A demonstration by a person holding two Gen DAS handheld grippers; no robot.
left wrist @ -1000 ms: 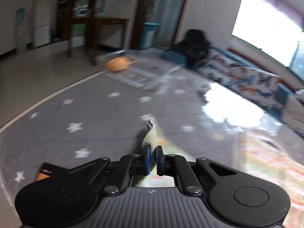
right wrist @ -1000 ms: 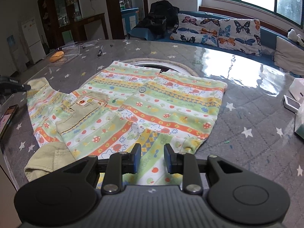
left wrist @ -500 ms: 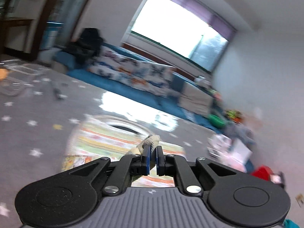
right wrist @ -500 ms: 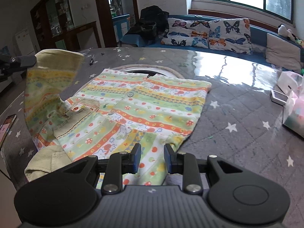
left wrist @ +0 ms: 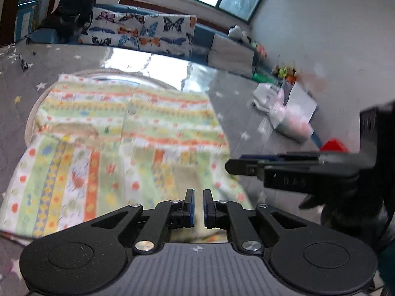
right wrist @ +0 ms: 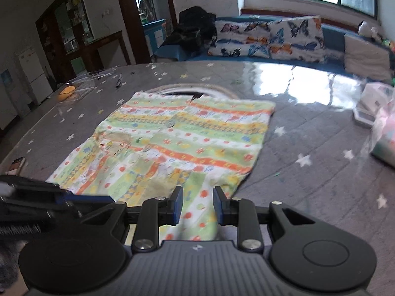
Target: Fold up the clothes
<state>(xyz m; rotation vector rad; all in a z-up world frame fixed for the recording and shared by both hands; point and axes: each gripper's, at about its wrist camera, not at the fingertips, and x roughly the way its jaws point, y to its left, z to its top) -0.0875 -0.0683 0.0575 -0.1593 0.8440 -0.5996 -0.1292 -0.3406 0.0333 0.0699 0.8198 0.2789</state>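
1 striped shirt (right wrist: 187, 138) lies flat on the grey star-printed table (right wrist: 308, 185), at the middle of the near half, collar on the far side and hem on the near side. Its left sleeve is folded in across the near left part of the body, so the stripes there run near to far.

Going left to right in the right wrist view: 1 phone (right wrist: 17, 165) lies at the near left edge, 1 yellow-orange object (right wrist: 66, 92) sits far left, then comes the shirt with 1 button (right wrist: 170, 124) showing, and 1 clear bag (right wrist: 385, 133) lies at the right edge. Behind the table, 2 butterfly cushions (right wrist: 269, 39) stand on the sofa.

Of the 2 grippers, the left gripper (left wrist: 198, 207) hovers over the near hem with its jaws almost together, leaving only a thin slit, and no cloth is visibly pinched. The right gripper (right wrist: 198, 204) has a moderate gap that the near right edge of the shirt fills; I cannot tell whether the pads press on it.

Only the left wrist view shows the right gripper side-on at the shirt's near right corner, and 1 red object (left wrist: 333, 145). Only the right wrist view shows the phone and the yellow-orange object.
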